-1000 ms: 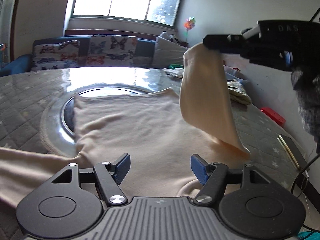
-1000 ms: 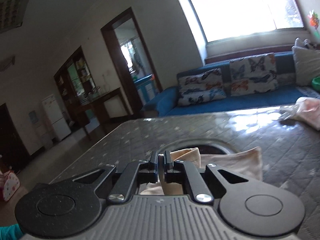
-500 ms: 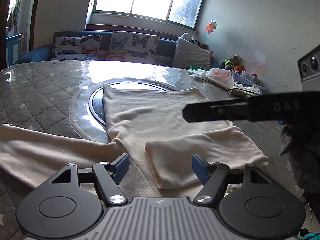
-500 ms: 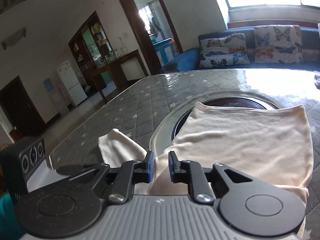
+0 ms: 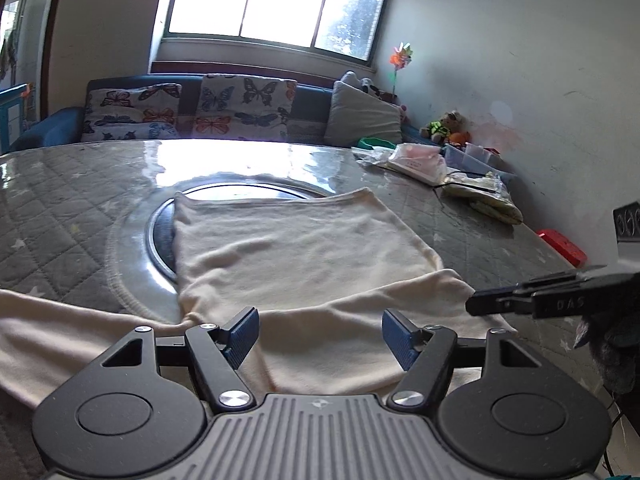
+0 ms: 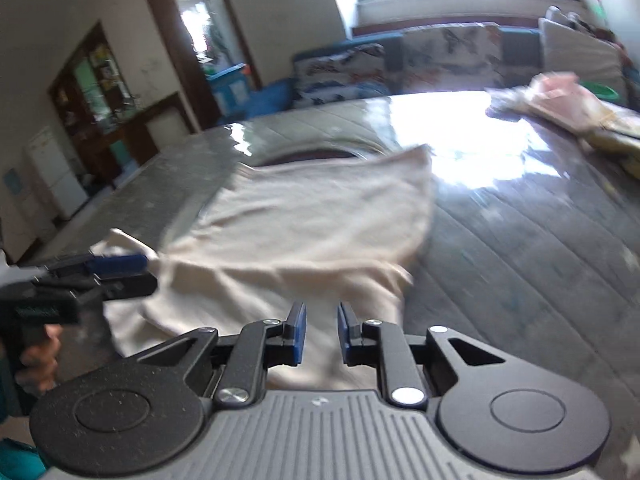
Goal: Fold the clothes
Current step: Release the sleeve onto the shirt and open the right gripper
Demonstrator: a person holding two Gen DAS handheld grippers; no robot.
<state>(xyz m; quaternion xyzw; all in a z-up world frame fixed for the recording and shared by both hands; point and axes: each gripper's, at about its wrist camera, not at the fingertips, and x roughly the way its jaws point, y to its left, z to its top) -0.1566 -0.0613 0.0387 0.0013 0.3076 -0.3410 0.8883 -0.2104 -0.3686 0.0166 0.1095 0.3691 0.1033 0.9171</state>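
Lying flat, cream garment (image 5: 304, 252) on table (image 5: 64, 200)

Garment (image 5: 288, 256) on the table (image 5: 60, 216), ahead of both pairs of fingers

Its folded sleeve (image 5: 360, 332) lies between the left gripper (image 5: 319, 338) fingers; bags (image 5: 420, 162) sit far ahead to their right; the sofa (image 5: 192, 112) stands behind the table

Cream long-sleeved top (image 5: 296, 256) flat on table, one sleeve folded across.
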